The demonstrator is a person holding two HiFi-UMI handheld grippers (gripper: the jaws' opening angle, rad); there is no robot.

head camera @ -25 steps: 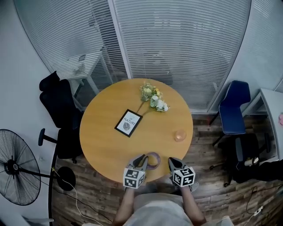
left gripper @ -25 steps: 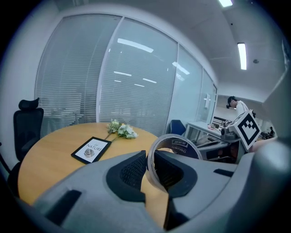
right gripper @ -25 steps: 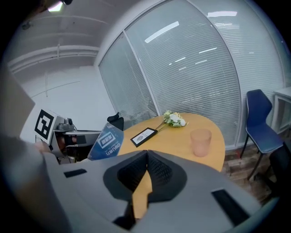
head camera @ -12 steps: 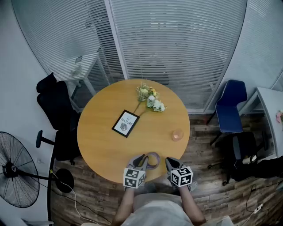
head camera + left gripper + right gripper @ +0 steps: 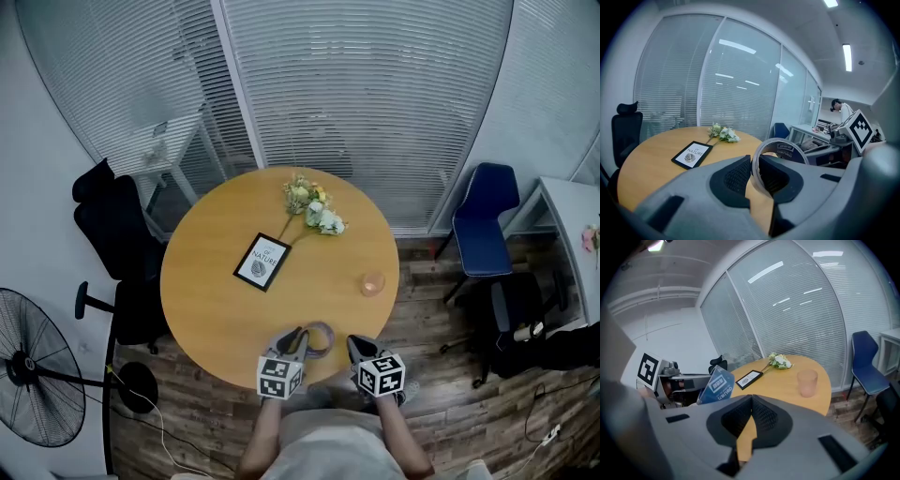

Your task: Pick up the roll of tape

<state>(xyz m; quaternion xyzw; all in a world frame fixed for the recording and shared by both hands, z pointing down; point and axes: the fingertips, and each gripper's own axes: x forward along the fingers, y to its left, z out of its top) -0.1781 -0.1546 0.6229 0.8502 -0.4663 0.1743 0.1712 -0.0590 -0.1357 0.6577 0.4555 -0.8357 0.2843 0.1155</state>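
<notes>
The roll of tape (image 5: 320,338), a pale ring with a blue printed core, sits in my left gripper (image 5: 298,336) over the near edge of the round wooden table (image 5: 211,295). In the left gripper view the roll (image 5: 780,150) stands upright, and my left gripper (image 5: 754,174) is shut on its wall, one jaw inside the ring and one outside. My right gripper (image 5: 354,345) is a little to the right of the roll, shut and empty. The right gripper view shows its pads (image 5: 751,411) pressed together and the tape (image 5: 717,386) to their left.
On the table lie a black-framed "Nature" card (image 5: 262,262), a bunch of white flowers (image 5: 312,206) and a pinkish cup (image 5: 373,283). A black office chair (image 5: 108,225) and a fan (image 5: 33,366) stand at the left, a blue chair (image 5: 483,225) at the right.
Both grippers and the tape keep their places. Only the head view has drifted a little, so the table sits slightly further left in the picture.
</notes>
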